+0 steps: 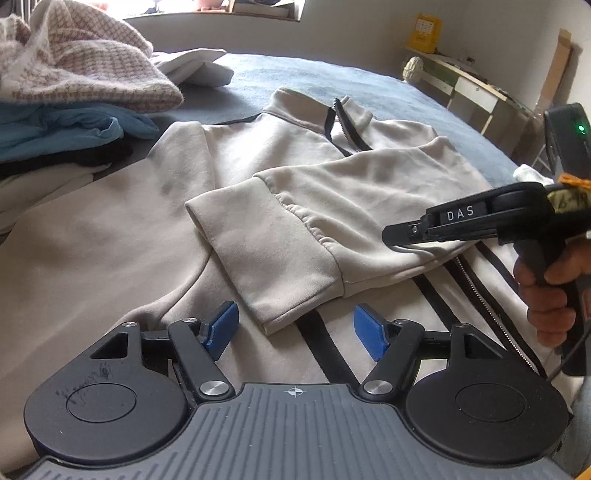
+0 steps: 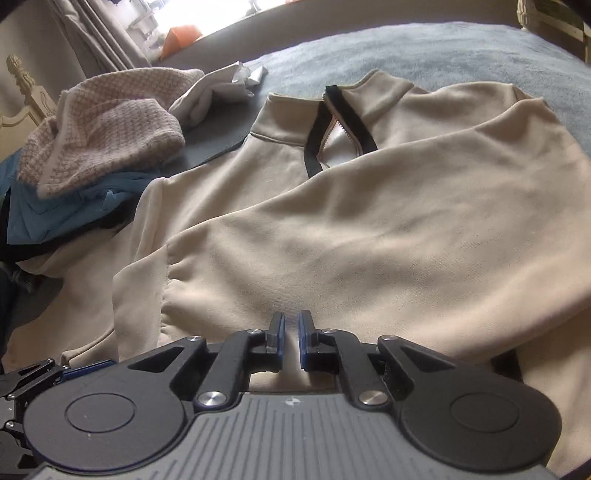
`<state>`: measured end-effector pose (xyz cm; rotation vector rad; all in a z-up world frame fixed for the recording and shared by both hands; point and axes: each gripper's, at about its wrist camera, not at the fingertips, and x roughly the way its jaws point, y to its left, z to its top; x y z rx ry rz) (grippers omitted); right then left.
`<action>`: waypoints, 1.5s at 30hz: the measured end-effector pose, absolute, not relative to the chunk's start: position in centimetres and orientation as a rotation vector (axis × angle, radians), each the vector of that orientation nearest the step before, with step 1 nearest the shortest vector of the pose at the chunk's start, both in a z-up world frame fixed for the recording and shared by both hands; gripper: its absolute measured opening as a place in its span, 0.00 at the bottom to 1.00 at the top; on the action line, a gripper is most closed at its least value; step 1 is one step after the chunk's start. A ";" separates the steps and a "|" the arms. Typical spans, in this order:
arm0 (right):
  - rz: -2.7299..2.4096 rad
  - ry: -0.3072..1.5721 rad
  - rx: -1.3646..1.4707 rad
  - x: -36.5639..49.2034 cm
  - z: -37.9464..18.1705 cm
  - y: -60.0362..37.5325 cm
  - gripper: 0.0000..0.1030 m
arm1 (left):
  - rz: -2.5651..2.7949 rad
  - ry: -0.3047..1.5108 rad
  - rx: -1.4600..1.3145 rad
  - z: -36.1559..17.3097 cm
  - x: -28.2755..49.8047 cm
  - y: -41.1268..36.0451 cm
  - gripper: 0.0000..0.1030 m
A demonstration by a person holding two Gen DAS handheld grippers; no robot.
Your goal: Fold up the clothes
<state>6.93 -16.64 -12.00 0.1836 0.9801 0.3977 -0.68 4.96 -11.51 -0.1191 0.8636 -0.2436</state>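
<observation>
A beige zip-up sweatshirt (image 1: pixel 110 229) (image 2: pixel 369 229) with a black-edged zipper (image 1: pixel 345 125) lies spread on the blue-grey bed (image 1: pixel 303 77). One sleeve (image 1: pixel 295 229) is folded across its body, the cuff (image 1: pixel 288 295) pointing toward me. My left gripper (image 1: pixel 295 332) is open just above the body, and its blue pads (image 1: pixel 221 328) flank the cuff end without touching it. My right gripper (image 1: pixel 400 238) (image 2: pixel 291 332), held by a hand (image 1: pixel 546 295), is shut on the sleeve's lower edge; cloth shows in the narrow gap between its pads.
At the left lies a heap of clothes: a pink-and-white knit (image 1: pixel 81 62) (image 2: pixel 99 129), a blue garment (image 1: pixel 62 129) and white cloth (image 1: pixel 199 66). A shelf with a yellow box (image 1: pixel 424 33) stands beyond the bed's far right.
</observation>
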 end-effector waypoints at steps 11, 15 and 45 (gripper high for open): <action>0.422 0.864 -0.096 2.2 -11.8 -14.9 0.24 | -0.156 0.975 -0.040 -11.1 -2.1 3.0 0.71; 0.413 0.864 -0.008 1.0 -10.3 -15.8 0.27 | -0.139 0.985 -0.027 -11.1 -3.0 2.5 0.73; 0.517 1.160 0.889 3.2 -15.8 -16.1 0.34 | -0.090 0.751 -0.069 -11.6 -4.0 7.0 0.55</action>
